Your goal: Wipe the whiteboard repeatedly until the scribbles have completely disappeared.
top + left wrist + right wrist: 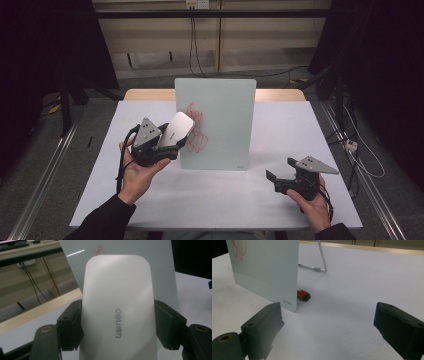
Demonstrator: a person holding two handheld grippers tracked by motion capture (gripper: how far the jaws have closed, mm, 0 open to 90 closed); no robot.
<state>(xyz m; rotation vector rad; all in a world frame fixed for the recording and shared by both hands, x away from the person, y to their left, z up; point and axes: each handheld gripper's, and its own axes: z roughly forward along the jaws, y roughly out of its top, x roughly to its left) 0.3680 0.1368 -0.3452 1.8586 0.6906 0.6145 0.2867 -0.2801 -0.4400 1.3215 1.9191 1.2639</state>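
Forearms and hands entering from the near edge of the table (100, 165), one claw in each. Left claw (172, 140) closed on a white eraser (176, 129), pads pressed against its two long sides (117, 315); eraser lifted off the table and tilted toward the red scribble (196, 129) on the upright whiteboard (220, 100), judged to be lined up for wiping the marks. Eraser face close to the board's left edge, contact with the scribble not certain from above. Right claw (280, 172) resting low at the near right, jaws wide apart, nothing between them (324, 322); probably parked clear so as not to crowd the wiping hand. Whiteboard propped by a wire stand (319, 262) behind it, leaning slightly back, so a firm push may tip or slide it with no second claw bracing it. Red marker (303, 295) lying on the table just behind the board's lower corner, away from the wiping path. Cables (195, 45) hanging along the back wall, well apart from the work.
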